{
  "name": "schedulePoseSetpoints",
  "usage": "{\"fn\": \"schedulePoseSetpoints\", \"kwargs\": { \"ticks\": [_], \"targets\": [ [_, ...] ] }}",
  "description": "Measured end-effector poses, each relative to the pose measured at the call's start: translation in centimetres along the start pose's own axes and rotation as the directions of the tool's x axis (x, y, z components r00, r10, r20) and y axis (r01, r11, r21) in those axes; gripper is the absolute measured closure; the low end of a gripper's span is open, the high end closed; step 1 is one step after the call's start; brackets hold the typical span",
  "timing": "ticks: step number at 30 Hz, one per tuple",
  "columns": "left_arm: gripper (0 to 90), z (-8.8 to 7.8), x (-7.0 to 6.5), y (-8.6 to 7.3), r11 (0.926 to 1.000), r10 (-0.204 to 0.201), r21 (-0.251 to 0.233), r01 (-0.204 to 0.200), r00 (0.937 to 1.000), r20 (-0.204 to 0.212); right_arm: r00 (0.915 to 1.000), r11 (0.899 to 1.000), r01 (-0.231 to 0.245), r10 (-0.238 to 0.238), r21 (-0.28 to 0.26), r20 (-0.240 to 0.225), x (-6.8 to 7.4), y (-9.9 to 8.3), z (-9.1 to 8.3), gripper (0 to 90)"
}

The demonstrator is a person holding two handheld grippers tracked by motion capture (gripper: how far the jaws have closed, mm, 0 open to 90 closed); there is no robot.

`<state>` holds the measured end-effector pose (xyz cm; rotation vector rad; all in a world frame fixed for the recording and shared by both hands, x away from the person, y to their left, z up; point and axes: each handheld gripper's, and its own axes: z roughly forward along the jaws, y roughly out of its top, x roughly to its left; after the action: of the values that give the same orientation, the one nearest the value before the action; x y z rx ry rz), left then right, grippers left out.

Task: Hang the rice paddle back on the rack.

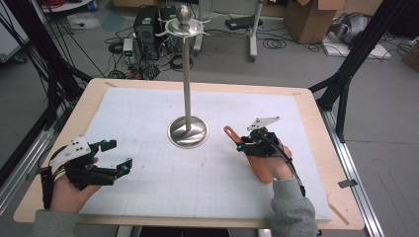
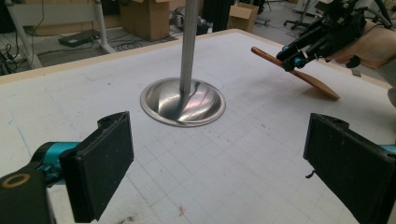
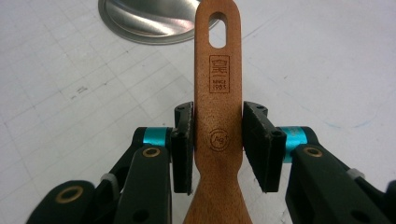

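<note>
right tongs (image 3: 217,144) are clamped on the handle of a wooden spatula (image 3: 218,93), holding it tilted just above the worktop (image 1: 197,192), near the metal stand (image 1: 188,132). left tongs (image 1: 117,154) sit wide open with nothing in them, off to the left.

My right hand-held gripper (image 3: 217,149) is black with teal joints; its wooden spatula (image 3: 218,93) is reddish-brown (a stamped logo shows). The stand (image 1: 188,131) is silver, the surface (image 1: 207,182) white, faintly gridded.
</note>
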<state>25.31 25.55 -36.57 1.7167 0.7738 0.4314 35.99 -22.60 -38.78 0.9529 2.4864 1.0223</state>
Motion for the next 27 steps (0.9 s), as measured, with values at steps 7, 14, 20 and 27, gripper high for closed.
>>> {"fn": "schedulePoseSetpoints", "kwargs": {
  "ticks": [7,14,20,27],
  "targets": [
    [8.8,0.3,0.0,0.1,1.0,0.002,0.003,-0.002,1.0,0.008,1.0,0.999,-0.009,0.009,-0.04,0.0,-0.1,-0.1,-1.1,64.6],
    [8.8,0.5,0.0,0.2,1.0,0.002,0.002,-0.002,0.9999,0.011,0.9996,0.994,-0.027,0.028,-0.108,0.006,-0.5,-0.2,-2.6,64.7],
    [8.8,0.5,0.0,0.2,1.0,0.0,0.0,0.0,0.9999,0.013,0.9995,0.986,-0.031,0.033,-0.165,0.005,-0.5,-0.2,-3.9,64.7],
    [8.8,0.6,0.0,0.2,1.0,0.001,0.001,-0.001,0.9999,0.014,0.9999,0.973,-0.013,0.014,-0.232,0.001,-0.3,0.1,-5.5,64.7]
  ]
}}
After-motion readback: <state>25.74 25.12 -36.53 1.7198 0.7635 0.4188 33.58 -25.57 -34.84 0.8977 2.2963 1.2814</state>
